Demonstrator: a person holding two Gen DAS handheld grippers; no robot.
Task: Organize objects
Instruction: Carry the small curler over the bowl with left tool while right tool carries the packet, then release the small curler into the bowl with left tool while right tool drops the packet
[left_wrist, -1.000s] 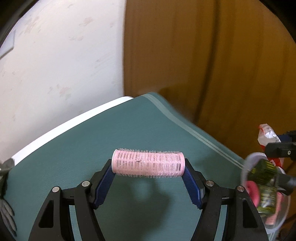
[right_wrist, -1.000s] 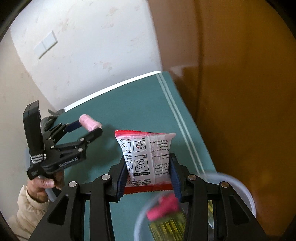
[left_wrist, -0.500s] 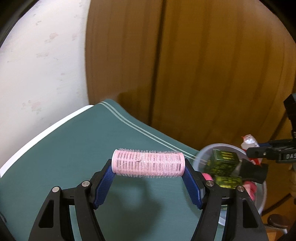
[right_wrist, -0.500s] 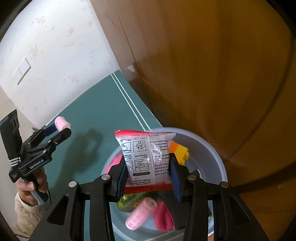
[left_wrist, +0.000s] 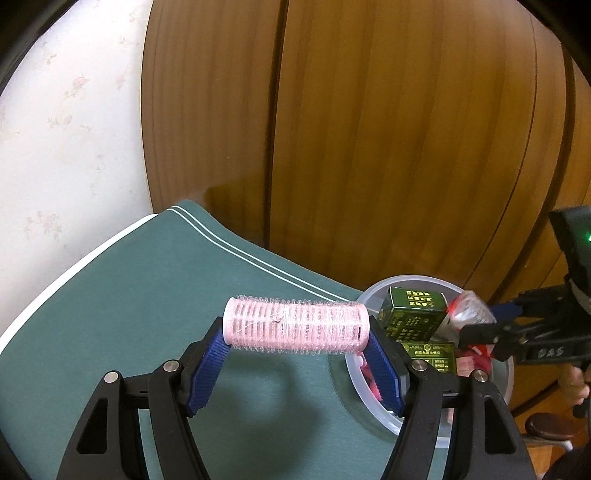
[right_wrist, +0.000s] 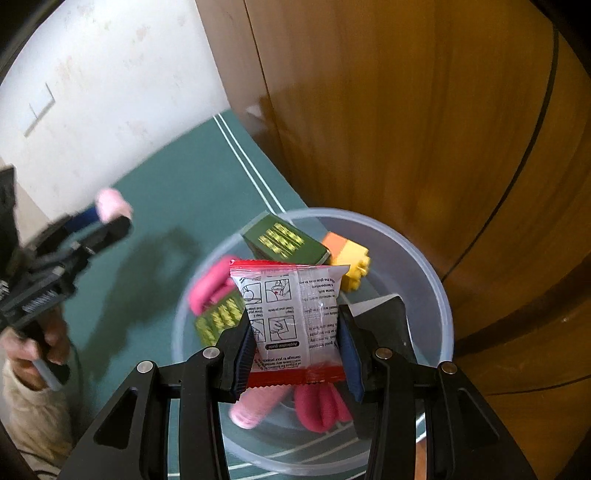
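The left gripper (left_wrist: 295, 332) is clamped on a pink mesh hair roller (left_wrist: 295, 327), one blue pad on each end, so the roller's long axis runs crosswise between the fingers, level above the green cloth-covered surface (left_wrist: 147, 295). Ahead and to that gripper's right sits a round translucent plastic tub (right_wrist: 424, 266) near the surface's edge, just in front of the brown wooden cabinet doors (left_wrist: 369, 129). The right gripper (right_wrist: 295, 332) hangs directly above the tub, its fingers pressed against the two side edges of a clear sachet with red seams and printed instructions (right_wrist: 291, 314); the sachet stands flat-on to the camera, its red seams crosswise at top and bottom. Below it the tub holds two dark green boxes with gold lettering (right_wrist: 284, 240), an orange-and-yellow toy block (right_wrist: 349, 264), magenta foam rollers (right_wrist: 210, 288) and another pale pink roller (right_wrist: 255, 406). A white patterned wall (left_wrist: 66, 129) stands off to the left.
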